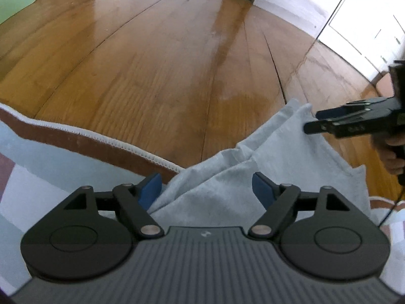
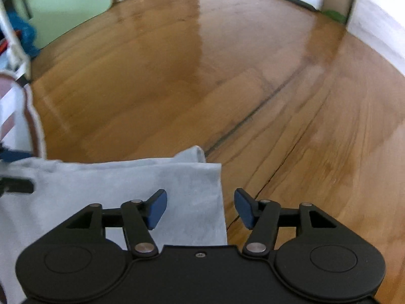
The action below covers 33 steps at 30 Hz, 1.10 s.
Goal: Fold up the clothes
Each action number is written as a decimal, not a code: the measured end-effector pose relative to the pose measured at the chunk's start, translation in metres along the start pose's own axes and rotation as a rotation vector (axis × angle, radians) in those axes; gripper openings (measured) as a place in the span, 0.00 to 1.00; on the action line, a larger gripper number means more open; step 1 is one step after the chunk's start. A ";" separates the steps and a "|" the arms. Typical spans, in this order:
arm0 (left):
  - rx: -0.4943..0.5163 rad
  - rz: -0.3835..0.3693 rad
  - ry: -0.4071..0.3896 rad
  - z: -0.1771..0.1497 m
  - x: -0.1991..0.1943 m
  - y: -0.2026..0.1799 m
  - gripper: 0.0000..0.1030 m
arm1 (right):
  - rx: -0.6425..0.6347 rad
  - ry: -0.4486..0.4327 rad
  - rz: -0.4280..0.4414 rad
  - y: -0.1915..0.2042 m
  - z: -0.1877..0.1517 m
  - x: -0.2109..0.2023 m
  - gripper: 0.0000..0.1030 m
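Note:
A pale grey garment (image 1: 227, 177) lies folded on the floor, part on a rug and part on the wood. My left gripper (image 1: 206, 190) hovers over its creased near edge, jaws wide apart, blue pads clear of the cloth. From the right wrist view the same garment (image 2: 126, 190) shows a straight right edge and a small flap poking out at its far corner. My right gripper (image 2: 200, 207) stands open above that right edge, with nothing pinched. In the left wrist view the right gripper (image 1: 329, 121) reaches in from the right, held by a hand (image 1: 392, 154).
A rug (image 1: 76, 136) with a brown band and white stitched border lies at the left on the glossy wooden floor (image 1: 164, 63). White walls and a cabinet (image 1: 367, 33) stand beyond at the right. A green wall (image 2: 63, 5) and blue clutter sit far left.

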<state>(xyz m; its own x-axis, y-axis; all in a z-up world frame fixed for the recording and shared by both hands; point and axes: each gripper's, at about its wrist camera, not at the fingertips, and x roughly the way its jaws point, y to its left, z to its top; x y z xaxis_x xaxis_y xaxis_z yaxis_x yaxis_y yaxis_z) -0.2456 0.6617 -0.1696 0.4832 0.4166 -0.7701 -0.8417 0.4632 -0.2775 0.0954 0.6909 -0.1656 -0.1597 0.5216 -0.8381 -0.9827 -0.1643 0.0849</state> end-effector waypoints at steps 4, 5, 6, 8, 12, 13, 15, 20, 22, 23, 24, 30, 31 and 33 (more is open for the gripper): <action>0.116 0.023 0.023 -0.002 0.006 -0.013 0.88 | 0.005 -0.102 0.014 0.007 -0.005 0.011 0.64; 0.133 0.023 0.015 -0.004 0.007 -0.015 0.87 | -0.033 -0.122 0.009 0.012 -0.006 0.014 0.58; 0.151 0.028 0.001 -0.005 0.007 -0.017 0.82 | -0.038 -0.135 0.030 0.013 -0.005 0.014 0.37; 0.186 0.051 -0.036 -0.004 0.004 -0.021 0.06 | -0.058 -0.141 0.052 0.016 -0.001 0.013 0.12; 0.120 0.061 -0.078 0.001 -0.003 -0.015 0.06 | -0.109 -0.217 -0.011 0.022 0.012 0.002 0.08; 0.117 0.075 -0.074 0.001 0.000 -0.015 0.06 | -0.114 -0.228 -0.026 0.022 0.016 0.000 0.08; 0.134 0.116 -0.072 -0.002 0.005 -0.019 0.07 | -0.124 -0.249 -0.057 0.023 0.024 -0.003 0.09; 0.209 0.250 -0.097 -0.005 0.012 -0.035 0.36 | 0.069 -0.242 -0.222 -0.006 0.019 -0.032 0.26; 0.175 0.256 -0.097 -0.003 0.011 -0.031 0.40 | 0.226 -0.229 -0.166 -0.025 0.005 -0.053 0.48; 0.156 0.249 -0.093 -0.002 0.009 -0.029 0.40 | 0.299 -0.211 -0.109 -0.033 -0.006 -0.062 0.51; 0.140 0.248 -0.093 0.000 0.006 -0.026 0.40 | 0.373 -0.193 -0.051 -0.041 -0.016 -0.070 0.53; 0.177 0.327 -0.092 -0.004 0.003 -0.027 0.43 | 0.597 -0.068 0.106 -0.051 -0.101 -0.088 0.59; 0.184 0.328 -0.091 -0.004 0.003 -0.026 0.42 | 0.627 -0.062 0.129 -0.050 -0.114 -0.087 0.59; 0.196 0.330 -0.088 -0.004 0.002 -0.024 0.42 | 0.682 -0.049 0.176 -0.050 -0.127 -0.073 0.59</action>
<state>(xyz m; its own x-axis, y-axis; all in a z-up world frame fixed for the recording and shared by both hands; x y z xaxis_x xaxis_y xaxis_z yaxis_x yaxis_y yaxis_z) -0.2258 0.6483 -0.1665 0.2202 0.6296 -0.7451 -0.8975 0.4300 0.0981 0.1676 0.5547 -0.1773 -0.3097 0.5752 -0.7571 -0.7789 0.3031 0.5490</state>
